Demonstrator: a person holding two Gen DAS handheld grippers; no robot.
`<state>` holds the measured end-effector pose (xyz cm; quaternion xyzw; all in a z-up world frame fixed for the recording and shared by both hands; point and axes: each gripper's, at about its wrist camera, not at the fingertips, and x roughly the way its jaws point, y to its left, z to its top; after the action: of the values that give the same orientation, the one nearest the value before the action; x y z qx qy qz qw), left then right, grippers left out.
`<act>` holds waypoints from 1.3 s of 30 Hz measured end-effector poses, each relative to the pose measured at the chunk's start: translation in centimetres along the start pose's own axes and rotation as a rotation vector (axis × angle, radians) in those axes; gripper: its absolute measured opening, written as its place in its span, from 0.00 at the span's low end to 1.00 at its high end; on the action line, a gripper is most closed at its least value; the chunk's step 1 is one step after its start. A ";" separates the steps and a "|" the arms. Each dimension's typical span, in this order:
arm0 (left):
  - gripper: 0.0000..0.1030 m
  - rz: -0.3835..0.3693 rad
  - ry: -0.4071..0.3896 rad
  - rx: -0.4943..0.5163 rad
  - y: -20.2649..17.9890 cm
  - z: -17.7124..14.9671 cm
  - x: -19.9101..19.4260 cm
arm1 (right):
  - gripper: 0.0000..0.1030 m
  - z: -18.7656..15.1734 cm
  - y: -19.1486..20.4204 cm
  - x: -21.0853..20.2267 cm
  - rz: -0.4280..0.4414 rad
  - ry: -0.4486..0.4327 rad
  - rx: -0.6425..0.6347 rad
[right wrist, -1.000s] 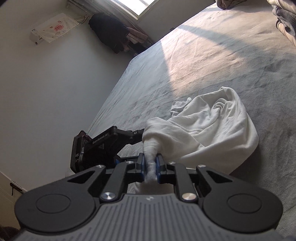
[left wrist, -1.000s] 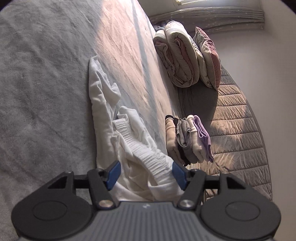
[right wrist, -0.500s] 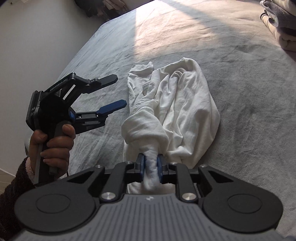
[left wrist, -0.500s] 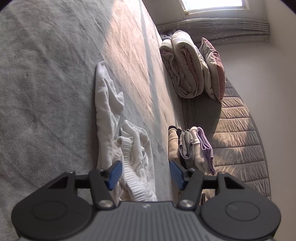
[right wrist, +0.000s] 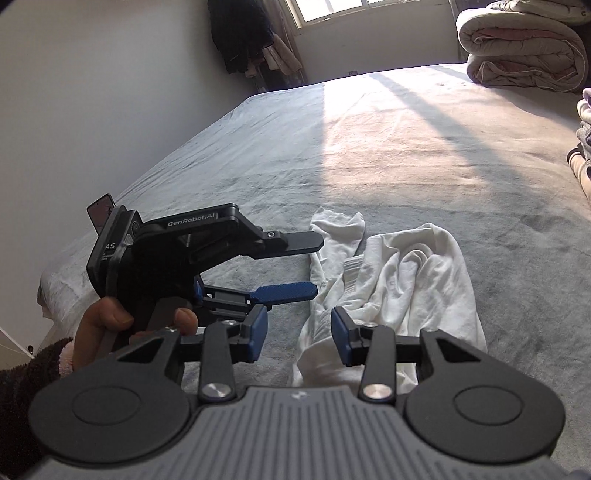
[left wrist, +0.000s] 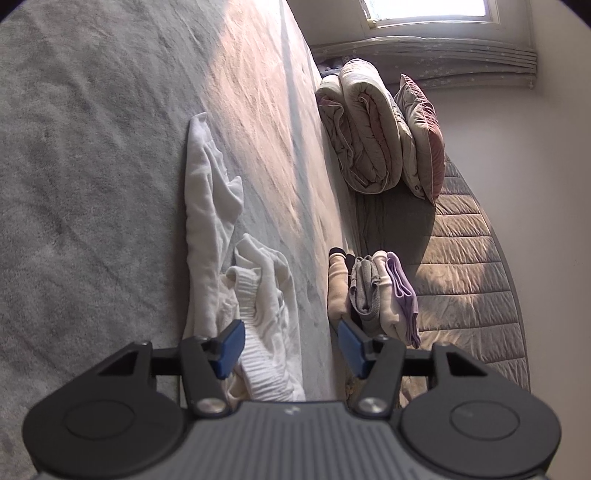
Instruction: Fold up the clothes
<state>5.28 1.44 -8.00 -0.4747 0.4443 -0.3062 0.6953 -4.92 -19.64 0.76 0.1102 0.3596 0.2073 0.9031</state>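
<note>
A crumpled white garment (right wrist: 406,280) lies loose on the grey bed (right wrist: 406,147). My right gripper (right wrist: 299,336) stands open just above the garment's near end, and a bunched cuff lies between its blue pads without being pinched. A hand (right wrist: 107,325) holds my left gripper (right wrist: 316,265) open at the garment's left edge. In the left wrist view the white garment (left wrist: 221,258) stretches away in a long strip. Its ribbed hem sits by the left pad of the open left gripper (left wrist: 291,347).
A stack of folded clothes (left wrist: 373,295) sits on the bed right of the garment. It also shows as a stack (right wrist: 581,147) at the right edge of the right wrist view. A rolled duvet (left wrist: 365,129) and pillow (left wrist: 424,136) lie by the quilted headboard (left wrist: 472,266). Dark clothes (right wrist: 243,33) hang near the window.
My right gripper was shut on a bunched end of the white garment; it has opened and the cloth has dropped onto the bed. The left gripper stayed open beside the garment.
</note>
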 end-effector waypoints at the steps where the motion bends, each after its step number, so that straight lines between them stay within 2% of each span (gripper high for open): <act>1: 0.55 -0.004 0.003 -0.003 0.1 0.0 0.0 | 0.42 0.0 0.3 0.6 -0.007 0.007 -0.013; 7: 0.55 -0.031 0.021 -0.019 0.4 0.1 0.2 | 0.42 -0.2 0.9 3.1 -0.078 0.035 -0.071; 13: 0.55 -0.009 0.036 -0.022 0.8 0.0 0.8 | 0.41 -1.0 0.2 5.0 -0.238 0.108 -0.141; 18: 0.55 0.003 0.036 -0.024 0.9 0.2 0.8 | 0.26 -1.4 -1.7 5.4 -0.280 0.133 -0.100; 23: 0.55 -0.015 0.027 -0.003 0.3 0.2 0.4 | 0.20 -1.2 -2.7 4.5 -0.269 0.116 -0.045; 26: 0.55 -0.028 0.025 0.008 0.0 0.2 0.3 | 0.19 -1.0 -3.7 3.7 -0.234 0.100 0.035; 30: 0.55 -0.052 0.027 0.015 -0.3 0.0 0.3 | 0.19 -0.6 -5.1 2.7 -0.182 0.083 0.148; 34: 0.55 -0.091 0.025 0.021 -0.7 -0.2 0.3 | 0.19 -0.4 -7.2 2.5 -0.105 0.101 0.324; 39: 0.55 -0.087 0.027 0.020 -0.9 -0.4 0.8 | 0.23 -0.4 -7.7 2.5 -0.116 0.093 0.372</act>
<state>5.29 0.28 -7.49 -0.4822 0.4295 -0.3471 0.6801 -1.26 -25.36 -3.76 0.2444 0.4387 0.0896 0.8601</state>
